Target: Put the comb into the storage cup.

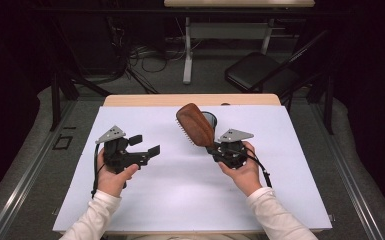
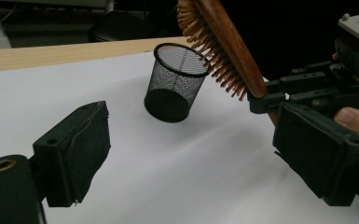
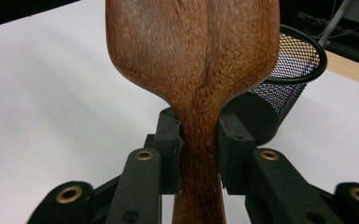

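The right gripper (image 1: 211,146) clamps the hairbrush (image 1: 195,124) handle — head tilted up-left, cup (image 1: 211,118) just behind it — while the left gripper (image 1: 145,146) gapes empty.

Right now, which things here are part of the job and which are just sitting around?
In the job:
- brown wooden hairbrush, clamped by its handle in the right gripper
- black wire-mesh cup, upright on the white table cover
- left gripper, open and holding nothing

Lying about:
- black folding chair behind the table
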### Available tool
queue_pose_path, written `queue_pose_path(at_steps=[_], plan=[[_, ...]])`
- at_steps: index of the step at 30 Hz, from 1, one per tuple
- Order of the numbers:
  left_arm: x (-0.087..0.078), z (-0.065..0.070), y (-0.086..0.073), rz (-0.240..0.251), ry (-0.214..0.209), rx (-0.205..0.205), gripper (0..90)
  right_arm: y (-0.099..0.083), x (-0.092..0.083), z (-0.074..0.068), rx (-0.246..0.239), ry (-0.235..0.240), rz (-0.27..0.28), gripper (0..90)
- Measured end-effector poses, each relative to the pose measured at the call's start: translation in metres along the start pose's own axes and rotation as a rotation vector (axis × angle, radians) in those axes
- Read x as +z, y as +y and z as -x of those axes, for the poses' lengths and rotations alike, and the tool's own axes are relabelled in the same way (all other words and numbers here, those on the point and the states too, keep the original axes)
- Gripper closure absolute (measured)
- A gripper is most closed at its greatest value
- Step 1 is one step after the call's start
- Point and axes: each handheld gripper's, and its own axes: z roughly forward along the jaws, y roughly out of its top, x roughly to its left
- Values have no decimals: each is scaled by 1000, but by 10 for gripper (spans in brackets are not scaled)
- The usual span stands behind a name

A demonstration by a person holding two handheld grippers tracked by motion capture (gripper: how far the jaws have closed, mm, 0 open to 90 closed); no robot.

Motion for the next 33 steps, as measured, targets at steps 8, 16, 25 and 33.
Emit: queue_pose_path(at_steps=[8,16,25,33], plan=[[17,5,18,-21,-20,-18,150,0,0,-2,-2,5,4,730],[32,8,35,-41,-24,-17,149,-1,0,-3,3,5,9,730],[47,8,47,-65,-38,-40,133,-1,-1,-2,11,5,16,730],[60,7,53,-93,-52,-48,133,-1,-2,-1,15,2,21,730]])
